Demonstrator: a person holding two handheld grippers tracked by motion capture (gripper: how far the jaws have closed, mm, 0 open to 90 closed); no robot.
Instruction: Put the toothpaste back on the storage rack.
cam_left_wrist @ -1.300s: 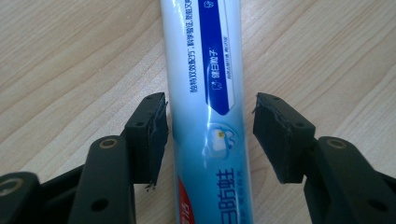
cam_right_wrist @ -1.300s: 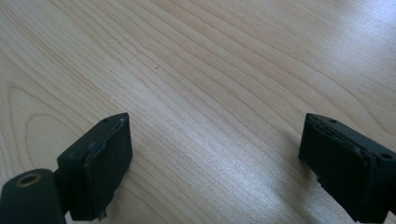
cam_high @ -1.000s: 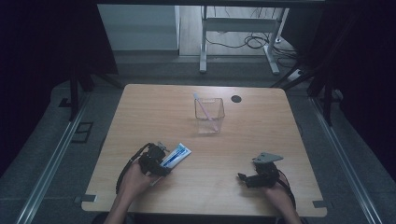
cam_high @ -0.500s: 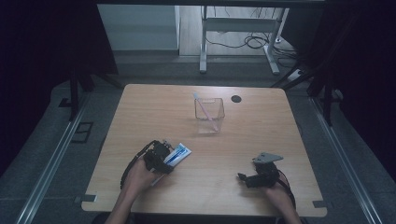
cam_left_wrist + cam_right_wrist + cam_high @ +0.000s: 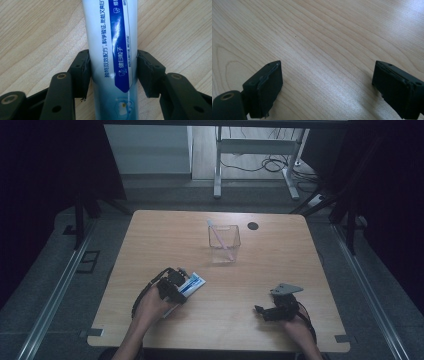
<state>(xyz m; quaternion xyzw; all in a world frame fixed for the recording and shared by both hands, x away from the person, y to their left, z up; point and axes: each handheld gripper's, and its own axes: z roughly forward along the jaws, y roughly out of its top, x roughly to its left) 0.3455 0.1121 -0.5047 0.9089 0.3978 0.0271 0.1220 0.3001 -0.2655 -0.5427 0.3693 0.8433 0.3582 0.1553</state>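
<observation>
At the near edge of the wooden table (image 5: 150,235), two forearms are seen coming in from below in the high view, each hand carrying a tool. The left tool (image 5: 176,287) is held at the near left of the table, and the toothpaste tube (image 5: 191,283) is clamped between its jaws. In the left gripper view the white and blue toothpaste tube (image 5: 112,50) is seen running straight up between the two black jaws, lengthwise along the tool's own line. The left pad is pressed flat against the tube's side, and the right pad is set against the opposite side with at most a hairline of space, so the tube is gripped across its width. The jaws are held partly closed, no wider than the tube itself. The printed blue band of the tube is turned upward, and the wood of the table is seen close behind it on both sides. In the high view the tube's far end is seen sticking out beyond the tool, pointing toward the middle of the table.

The right tool (image 5: 274,312) is rested at the near right, well apart from the tube. In the right gripper view its jaws are spread wide, with nothing but bare wood between them.

Farther back, near the table's centre, a clear square container (image 5: 224,242) is stood upright, and a pink stick-like thing (image 5: 219,234) is leaned inside it. A small dark disc (image 5: 253,225) is seen beyond it on the table.
</observation>
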